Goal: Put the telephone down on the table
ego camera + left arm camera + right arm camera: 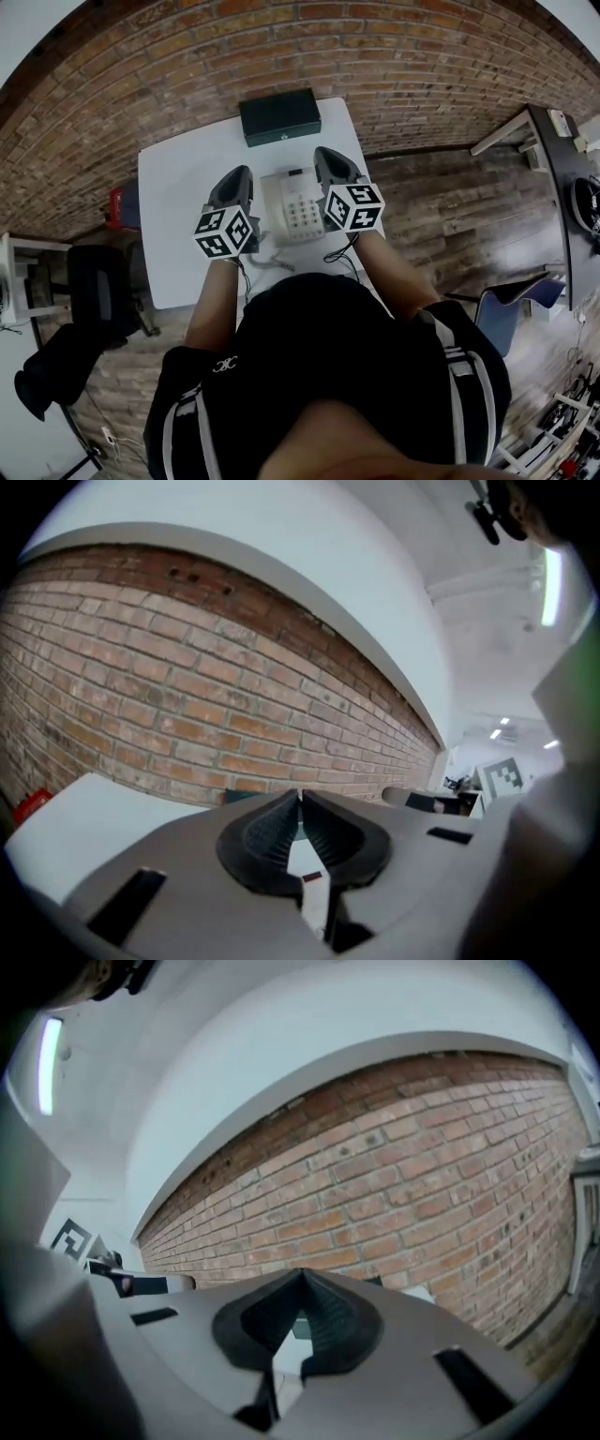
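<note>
A white push-button telephone (298,206) lies flat on the white table (183,216), its curly cord (270,262) trailing toward the near edge. My left gripper (236,174) is held up just left of the phone. My right gripper (328,156) is up at its right side. Neither touches it. In the left gripper view the left gripper (299,797) has its ribbed jaws pressed together with nothing between them, pointing at the brick wall. In the right gripper view the right gripper (303,1274) is likewise shut and empty. The phone is hidden from both gripper views.
A dark green-black box (279,116) sits at the table's far edge against the brick wall (187,66). A red object (114,208) and a black chair (94,281) stand left of the table. A dark desk (562,178) and a blue chair (511,309) are at the right.
</note>
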`<state>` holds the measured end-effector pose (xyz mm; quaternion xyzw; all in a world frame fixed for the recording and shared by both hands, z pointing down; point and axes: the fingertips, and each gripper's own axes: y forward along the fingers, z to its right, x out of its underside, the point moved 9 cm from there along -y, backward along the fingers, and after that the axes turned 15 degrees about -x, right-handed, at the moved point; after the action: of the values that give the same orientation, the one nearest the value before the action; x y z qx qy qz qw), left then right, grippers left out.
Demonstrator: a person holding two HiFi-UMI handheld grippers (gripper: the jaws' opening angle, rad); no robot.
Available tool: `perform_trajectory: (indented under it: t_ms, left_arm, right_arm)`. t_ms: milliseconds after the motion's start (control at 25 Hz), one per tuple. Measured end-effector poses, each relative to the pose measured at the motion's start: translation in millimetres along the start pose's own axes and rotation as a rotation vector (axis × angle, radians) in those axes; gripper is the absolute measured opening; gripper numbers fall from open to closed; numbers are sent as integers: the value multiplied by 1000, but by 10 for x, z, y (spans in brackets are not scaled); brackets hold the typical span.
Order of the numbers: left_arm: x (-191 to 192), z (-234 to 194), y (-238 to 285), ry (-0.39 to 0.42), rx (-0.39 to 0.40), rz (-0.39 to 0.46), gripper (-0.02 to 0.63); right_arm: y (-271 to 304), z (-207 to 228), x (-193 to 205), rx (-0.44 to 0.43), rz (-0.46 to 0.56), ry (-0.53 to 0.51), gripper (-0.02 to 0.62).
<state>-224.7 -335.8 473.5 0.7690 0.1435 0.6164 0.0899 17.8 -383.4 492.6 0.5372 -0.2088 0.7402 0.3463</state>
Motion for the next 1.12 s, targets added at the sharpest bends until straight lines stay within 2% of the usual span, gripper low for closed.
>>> perform_trajectory:
  t_ms: [160,280,400,640,880,1120]
  left_arm:
    - [-323,133,-239,123,-103,132,6]
    - [-432,190,-388,177,-154,180,5]
    - [-421,190,-442,172,-166,179,5]
    - [-358,177,-482,190,-186,160,5]
    - [-376,176,-500,179,-195,155,5]
    - [-377,162,-505,168,-192,151,5]
  right_arm:
    - [-103,-227,-401,20,83,-127,-2]
    - [-197,-328,-568,29,115,-176,-2]
    - [-244,-355,-544,22,105,-184,-2]
    - [-273,-336,-445,37,97,-94,-2]
    - [-262,-407,-491,46,96,-128,-2]
    - [-261,-423,-471,34,90,-117,-2]
